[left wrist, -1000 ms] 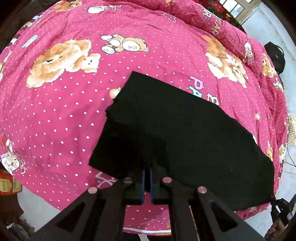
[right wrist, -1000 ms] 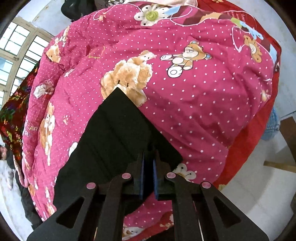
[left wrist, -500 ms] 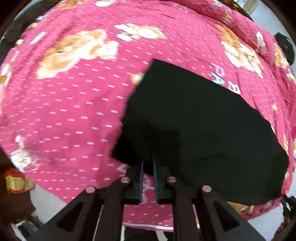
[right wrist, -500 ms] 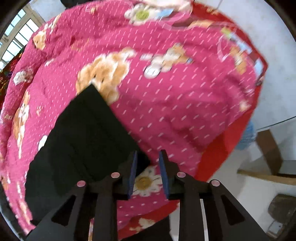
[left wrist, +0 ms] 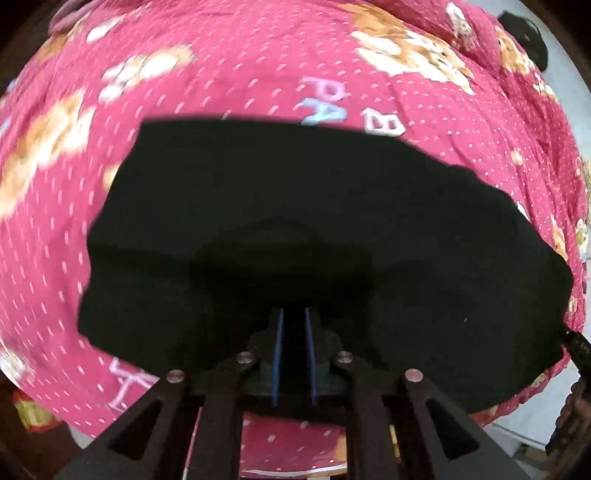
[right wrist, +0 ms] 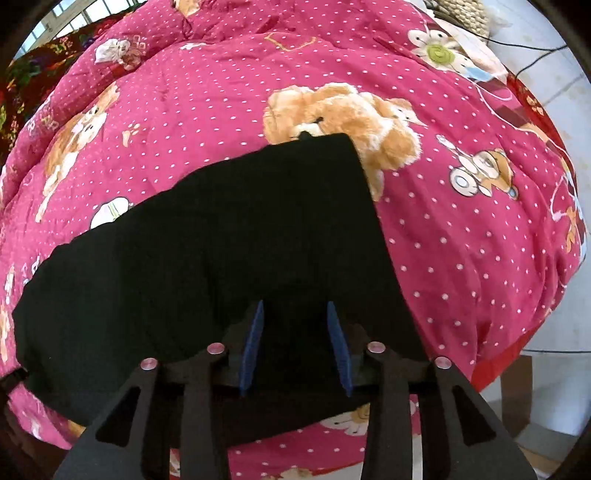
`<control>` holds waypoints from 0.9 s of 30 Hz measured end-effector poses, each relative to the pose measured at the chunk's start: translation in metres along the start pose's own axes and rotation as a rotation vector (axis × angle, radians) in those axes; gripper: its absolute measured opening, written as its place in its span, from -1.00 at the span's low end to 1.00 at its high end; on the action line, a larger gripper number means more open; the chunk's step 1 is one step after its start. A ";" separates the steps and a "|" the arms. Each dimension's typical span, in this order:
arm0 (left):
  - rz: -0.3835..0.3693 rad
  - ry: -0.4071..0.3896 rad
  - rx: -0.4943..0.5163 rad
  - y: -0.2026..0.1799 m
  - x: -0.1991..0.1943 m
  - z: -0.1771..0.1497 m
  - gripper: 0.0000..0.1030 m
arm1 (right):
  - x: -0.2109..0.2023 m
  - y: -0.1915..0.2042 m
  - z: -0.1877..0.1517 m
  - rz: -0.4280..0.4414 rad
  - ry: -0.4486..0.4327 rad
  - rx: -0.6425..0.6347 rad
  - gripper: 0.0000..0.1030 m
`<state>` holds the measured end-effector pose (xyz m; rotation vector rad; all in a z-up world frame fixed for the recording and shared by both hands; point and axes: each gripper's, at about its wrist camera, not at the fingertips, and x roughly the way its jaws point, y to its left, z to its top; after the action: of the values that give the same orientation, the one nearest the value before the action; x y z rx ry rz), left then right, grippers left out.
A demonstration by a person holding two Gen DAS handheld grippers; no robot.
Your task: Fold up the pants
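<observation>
Pale letters "PA" and "B" printed on the pink quilt (left wrist: pixel 258 74), just above the black pants (left wrist: pixel 295 206)

A pink dotted quilt (right wrist: pixel 461 236) printed with teddy bears is covering the bed. Daylight is entering through a window (right wrist: pixel 55 14) at upper left. Pale floor (right wrist: pixel 546 424) is showing at lower right

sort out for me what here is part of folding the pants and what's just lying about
Part of the job:
- black pants
- left tool
- right tool, jaws opening

Just lying about:
- pink bear-print quilt beneath them
- woven basket
- black cable
</observation>
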<state>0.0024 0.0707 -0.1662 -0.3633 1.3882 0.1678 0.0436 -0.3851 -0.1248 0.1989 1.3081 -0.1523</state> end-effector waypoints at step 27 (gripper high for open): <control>-0.011 0.013 0.029 0.042 -0.009 -0.005 -0.46 | -0.008 0.065 -0.077 0.031 0.174 -0.264 -0.15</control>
<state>-0.0170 0.1087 -0.1643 -0.3480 1.4003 0.1365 -0.0161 -0.3039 -0.1320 0.0073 1.4830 0.0667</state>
